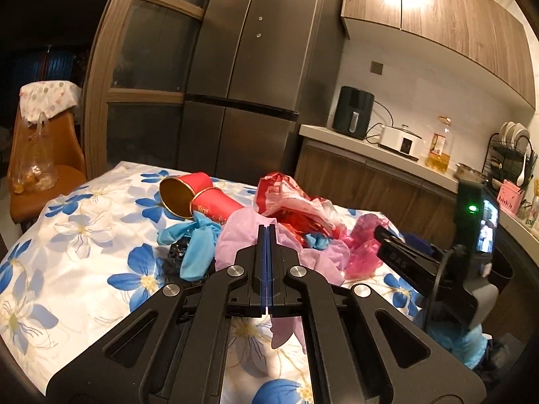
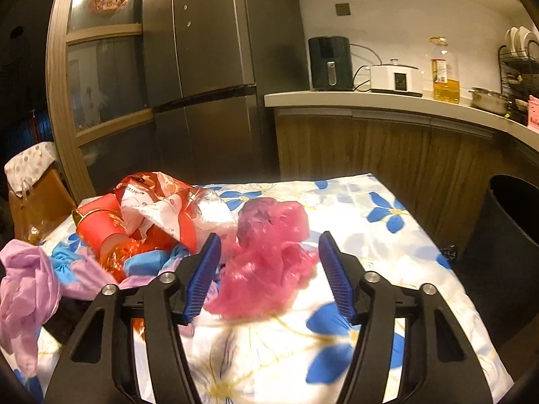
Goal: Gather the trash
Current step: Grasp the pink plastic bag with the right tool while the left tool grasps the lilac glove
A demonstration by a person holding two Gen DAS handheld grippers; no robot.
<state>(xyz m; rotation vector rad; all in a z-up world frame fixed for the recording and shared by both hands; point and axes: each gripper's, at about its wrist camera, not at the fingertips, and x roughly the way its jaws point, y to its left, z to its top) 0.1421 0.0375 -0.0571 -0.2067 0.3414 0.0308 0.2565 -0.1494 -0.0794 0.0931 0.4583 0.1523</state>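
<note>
Floral tablecloth (image 2: 387, 256) fills foreground, kitchen behind. Left gripper (image 1: 267, 235) jaws clamped tight, lilac bag (image 1: 235, 239) seemingly pinched btwn them. Right gripper (image 2: 269, 245) jaws apart around pink bag (image 2: 266, 269), pads not touching. Next: close on it, carry to black bin (image 2: 508, 252) w/o spilling.

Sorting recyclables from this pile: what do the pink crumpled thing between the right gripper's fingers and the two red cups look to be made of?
Pink crumpled bag: thin plastic film, it seems; translucent, glossy, finely wrinkled.
Red cups: likely coated paper; stiff, smooth red walls with printing, and a shiny gold lining inside the open one. Foil or metallised film lining cannot be told apart here.
</note>
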